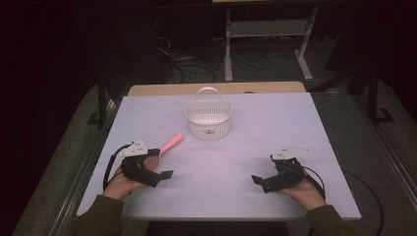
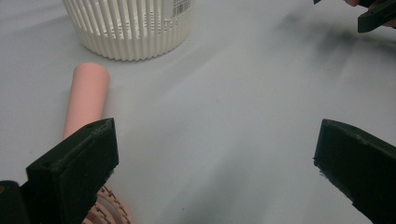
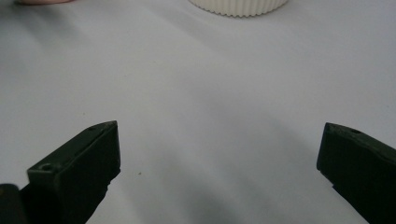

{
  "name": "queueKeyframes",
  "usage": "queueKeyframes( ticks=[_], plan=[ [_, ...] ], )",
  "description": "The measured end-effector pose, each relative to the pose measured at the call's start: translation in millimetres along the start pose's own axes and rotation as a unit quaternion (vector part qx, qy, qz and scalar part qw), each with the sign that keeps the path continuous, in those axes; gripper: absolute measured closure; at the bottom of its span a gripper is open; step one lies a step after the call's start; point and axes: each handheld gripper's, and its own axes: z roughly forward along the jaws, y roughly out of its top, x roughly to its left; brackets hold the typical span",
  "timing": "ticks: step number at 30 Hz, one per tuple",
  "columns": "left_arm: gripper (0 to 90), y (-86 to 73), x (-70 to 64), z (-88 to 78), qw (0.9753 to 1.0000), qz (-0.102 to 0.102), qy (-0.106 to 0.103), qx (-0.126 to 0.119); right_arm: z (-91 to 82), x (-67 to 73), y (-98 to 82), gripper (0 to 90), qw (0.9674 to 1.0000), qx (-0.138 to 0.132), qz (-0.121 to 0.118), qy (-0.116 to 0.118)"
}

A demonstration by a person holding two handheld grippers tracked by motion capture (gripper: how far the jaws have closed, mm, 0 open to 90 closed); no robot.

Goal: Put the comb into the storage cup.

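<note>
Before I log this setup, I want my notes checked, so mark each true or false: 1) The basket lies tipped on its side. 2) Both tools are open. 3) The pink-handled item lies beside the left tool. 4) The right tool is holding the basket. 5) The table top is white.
1) False: the white slotted basket stands upright with its handle raised.
2) True: the left tool and the right tool both have their jaws wide apart with nothing between them.
3) True: the pink-handled item lies on the table right by the left tool.
4) False: the right tool rests well apart from the basket.
5) True: the table has a white top.
</note>
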Motion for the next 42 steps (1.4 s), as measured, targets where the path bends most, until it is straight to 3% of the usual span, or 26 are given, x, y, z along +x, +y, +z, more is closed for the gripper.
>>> queueKeyframes(
  ticks=[17,42],
  plan=[
    [0.0,6.1,4.3,-6.7,0.9996,-0.004,0.027,0.006,-6.2,-0.1,-1.7,0.0,0.9999,-0.009,-0.007,-0.001],
    [0.2,19.9,16.4,-4.5,0.9995,-0.013,0.028,-0.003,-3.2,0.0,-0.3,0.0,0.9999,-0.01,-0.005,0.011]
  ],
)
